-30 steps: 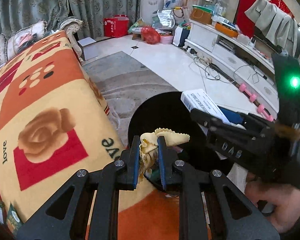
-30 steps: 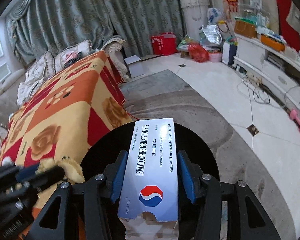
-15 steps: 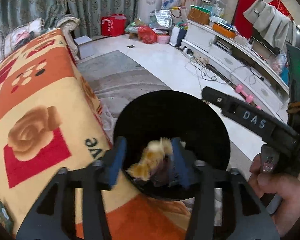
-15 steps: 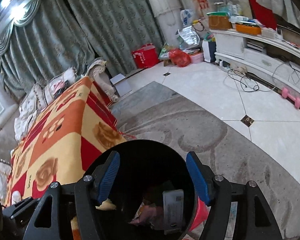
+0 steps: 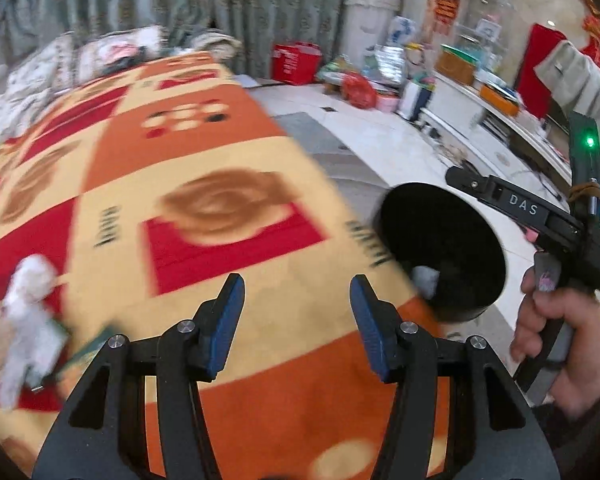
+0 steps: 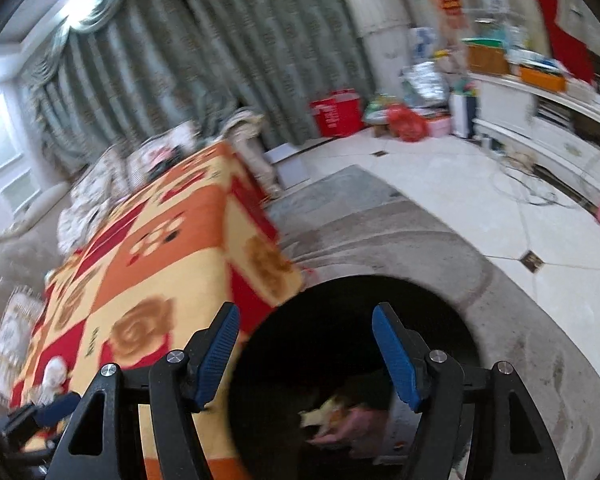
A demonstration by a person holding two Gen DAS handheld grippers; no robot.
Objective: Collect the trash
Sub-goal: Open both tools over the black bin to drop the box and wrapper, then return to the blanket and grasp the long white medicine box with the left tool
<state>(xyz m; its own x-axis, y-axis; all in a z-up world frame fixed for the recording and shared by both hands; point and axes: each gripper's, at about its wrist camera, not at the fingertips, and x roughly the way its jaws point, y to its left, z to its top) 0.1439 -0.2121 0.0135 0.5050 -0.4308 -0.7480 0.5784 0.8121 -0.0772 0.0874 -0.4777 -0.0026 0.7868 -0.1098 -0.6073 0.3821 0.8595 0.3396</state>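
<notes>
My left gripper [image 5: 297,322] is open and empty over the orange, red and yellow cloth [image 5: 204,216] on the table. A crumpled white tissue [image 5: 24,320] and a small green packet [image 5: 88,350] lie on the cloth at the far left. The black trash bin [image 5: 440,248] stands off the table's right edge. My right gripper [image 6: 306,354] is open and empty above the bin [image 6: 340,344]. Yellow and pink trash [image 6: 340,416] and a white box [image 6: 400,428] lie at the bottom of the bin. The right gripper's body [image 5: 532,216] shows beside the bin in the left wrist view.
A grey rug [image 6: 420,248] and white tiled floor [image 6: 520,200] lie beyond the bin. A white cabinet [image 6: 540,128] runs along the right wall. Red bags [image 6: 336,112] and clutter sit by the grey-green curtains [image 6: 220,60]. Cushions [image 5: 100,60] lie at the table's far end.
Both grippers have opened and dropped their loads, the yellow wrapper and the white box, into the bin. The left gripper has swung left over the cloth; the right has risen slightly.
</notes>
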